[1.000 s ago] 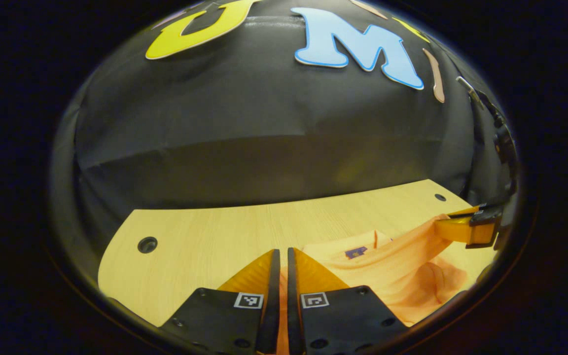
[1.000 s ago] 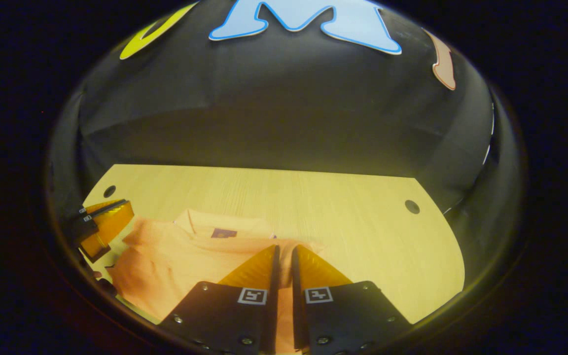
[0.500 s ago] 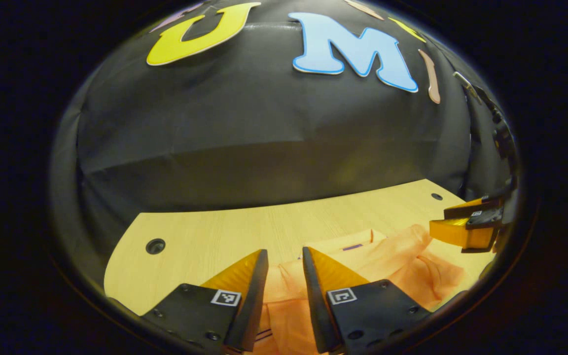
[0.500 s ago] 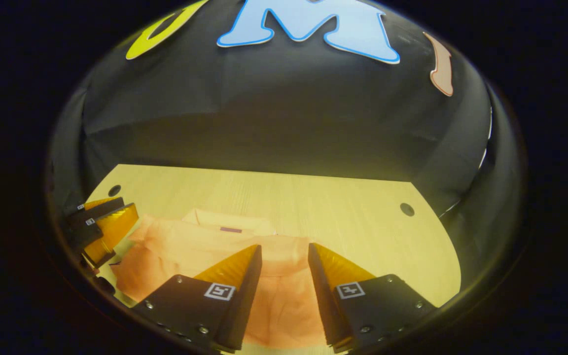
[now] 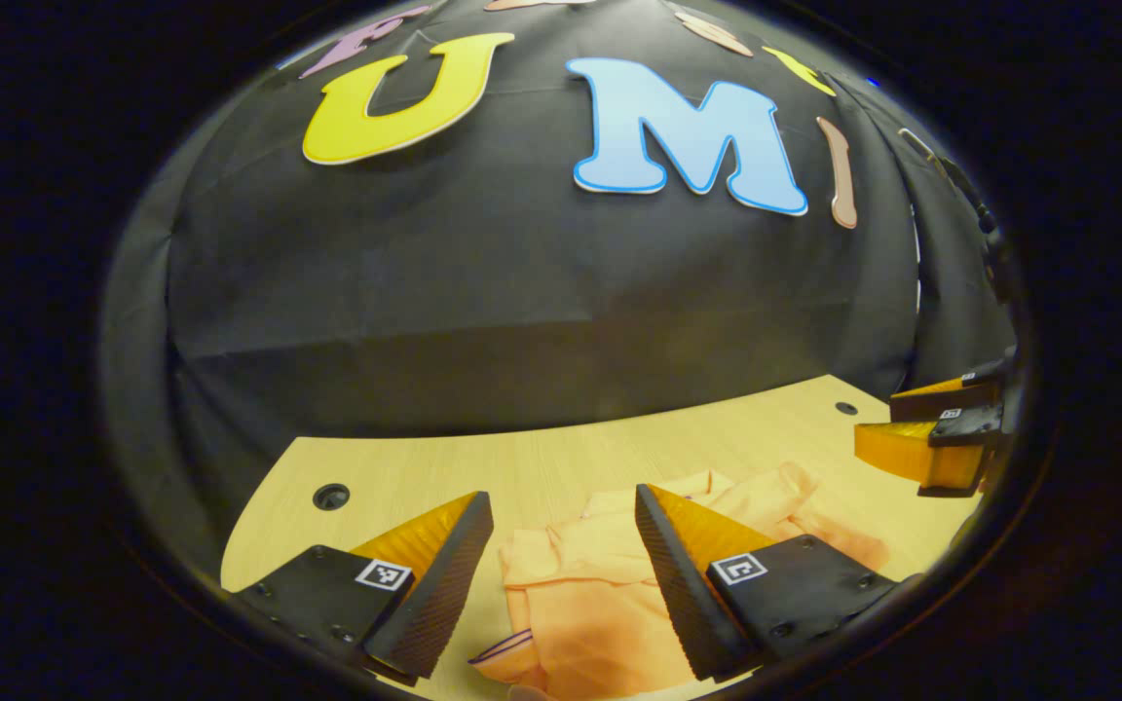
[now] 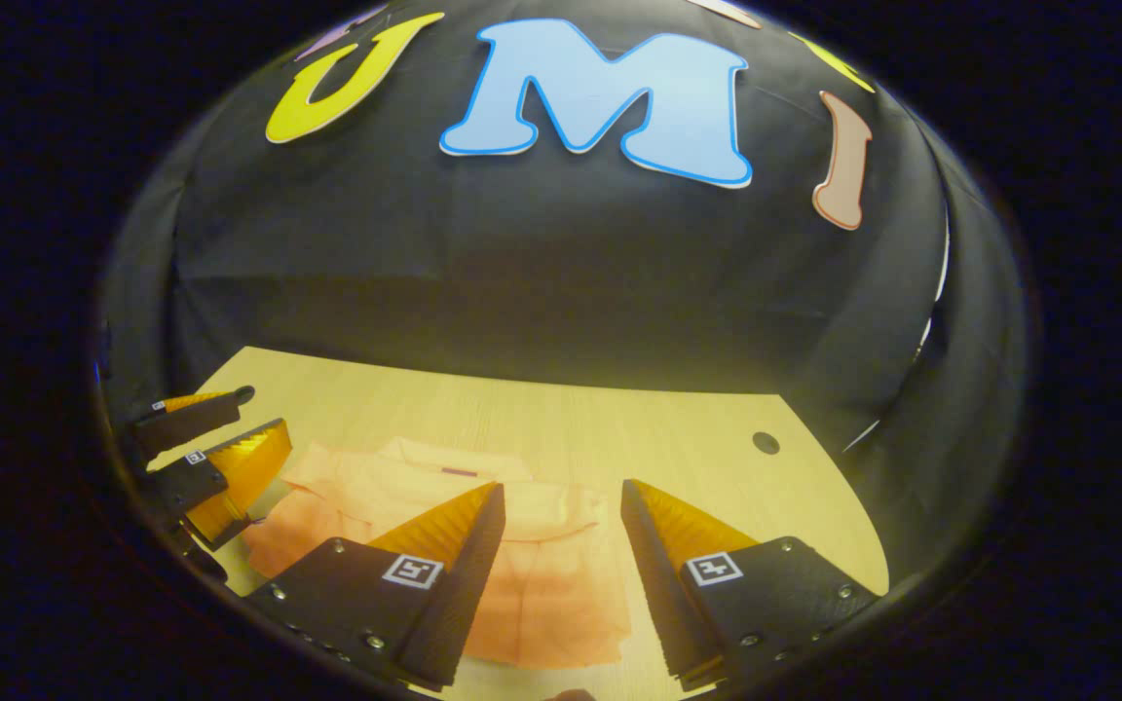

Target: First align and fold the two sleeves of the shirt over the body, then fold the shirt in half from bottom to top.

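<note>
Here the left claw (image 5: 561, 545) is spread wide, nothing between its fingers, hanging above the orange shirt (image 5: 590, 604). Right claw (image 6: 561, 531) also gapes, empty, above the same shirt (image 6: 532, 584). Shirt lies rumpled on the light wood surface (image 5: 561, 458), toward its near edge, collar end pointing to the far edge by the black cloth wall. Fabric is bunched in loose folds rather than flat; a thin dark trim line shows at the lower hem in the left gripper view. In that view the right claw (image 5: 897, 424) sits at the right side, fingers apart, beside the shirt. In the right gripper view the left claw (image 6: 244, 419) shows at the left side, also parted. Round holes (image 6: 766, 443) mark the surface's far corners.
</note>
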Demonstrator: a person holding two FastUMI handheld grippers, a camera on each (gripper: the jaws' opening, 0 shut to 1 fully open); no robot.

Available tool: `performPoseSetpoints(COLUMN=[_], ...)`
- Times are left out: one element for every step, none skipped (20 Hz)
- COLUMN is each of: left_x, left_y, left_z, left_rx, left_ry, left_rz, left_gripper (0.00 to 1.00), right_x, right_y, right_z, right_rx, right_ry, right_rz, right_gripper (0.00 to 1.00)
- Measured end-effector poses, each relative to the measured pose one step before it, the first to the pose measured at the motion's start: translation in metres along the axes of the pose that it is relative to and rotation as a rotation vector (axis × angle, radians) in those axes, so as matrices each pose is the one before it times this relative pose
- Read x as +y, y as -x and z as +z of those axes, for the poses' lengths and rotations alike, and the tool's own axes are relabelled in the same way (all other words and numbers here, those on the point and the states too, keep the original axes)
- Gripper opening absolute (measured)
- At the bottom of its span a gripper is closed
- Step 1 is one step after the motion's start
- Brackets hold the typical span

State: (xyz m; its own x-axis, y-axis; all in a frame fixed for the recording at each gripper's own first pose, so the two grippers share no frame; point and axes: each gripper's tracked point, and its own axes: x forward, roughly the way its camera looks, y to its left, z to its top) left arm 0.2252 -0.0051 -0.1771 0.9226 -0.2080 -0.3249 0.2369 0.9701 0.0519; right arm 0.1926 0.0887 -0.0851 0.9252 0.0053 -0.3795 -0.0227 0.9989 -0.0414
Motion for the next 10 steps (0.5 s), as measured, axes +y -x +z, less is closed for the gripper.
performPoseSetpoints(left_x=[-0.00234,-0.00367,-0.00313,-0.00117,-0.00421,-0.00403,-0.00462,-0.00347,-0.00496,-0.00512], left_y=[0.00642,0.00709,0.00786,0.00417,0.01124,0.00784,0.00907,0.00956,0.00782,0.00861], left_z=[0.00267,0.00294,0.00386,0.00873,0.00225,0.00699,0.00606,0.00625,0.00568,0.00604], left_rx=[-0.00918,-0.01035,-0.01216,-0.01603,-0.01851,-0.01926,-0.01705,-0.01879,-0.01737,-0.01779], left_ry=[0.00206,0.00143,-0.00156,-0.00495,-0.00425,-0.00101,0.00116,0.00408,0.00460,0.00356], left_rz=[-0.00018,-0.00504,-0.00010,0.00525,0.00388,0.00352,0.00095,0.00629,0.00398,0.00104], left_gripper=[0.96,0.96,0.96,0.96,0.96,0.96,0.96,0.96,0.96,0.96], right_x=[-0.00041,-0.00043,-0.00154,-0.00135,-0.00079,-0.00059,-0.00122,-0.00272,-0.00407,-0.00236], right_y=[0.00623,0.00780,0.00688,0.00787,0.00792,0.00861,0.00880,0.00887,0.00936,0.00877], right_z=[0.00169,0.00207,0.00190,0.00273,0.00328,0.00336,0.00318,0.00295,0.00263,0.00192], right_rx=[-0.01102,-0.01249,-0.01570,-0.01577,-0.01926,-0.02026,-0.01647,-0.01585,-0.01531,-0.01600], right_ry=[-0.00276,-0.00152,0.00008,0.00218,-0.00005,-0.00164,0.00013,0.00468,0.00757,0.00808], right_rz=[0.00504,0.00350,0.00259,0.00297,0.00266,0.00698,0.00554,0.00203,-0.00423,0.00141], right_gripper=[0.76,0.76,0.76,0.76,0.76,0.76,0.76,0.76,0.76,0.76])
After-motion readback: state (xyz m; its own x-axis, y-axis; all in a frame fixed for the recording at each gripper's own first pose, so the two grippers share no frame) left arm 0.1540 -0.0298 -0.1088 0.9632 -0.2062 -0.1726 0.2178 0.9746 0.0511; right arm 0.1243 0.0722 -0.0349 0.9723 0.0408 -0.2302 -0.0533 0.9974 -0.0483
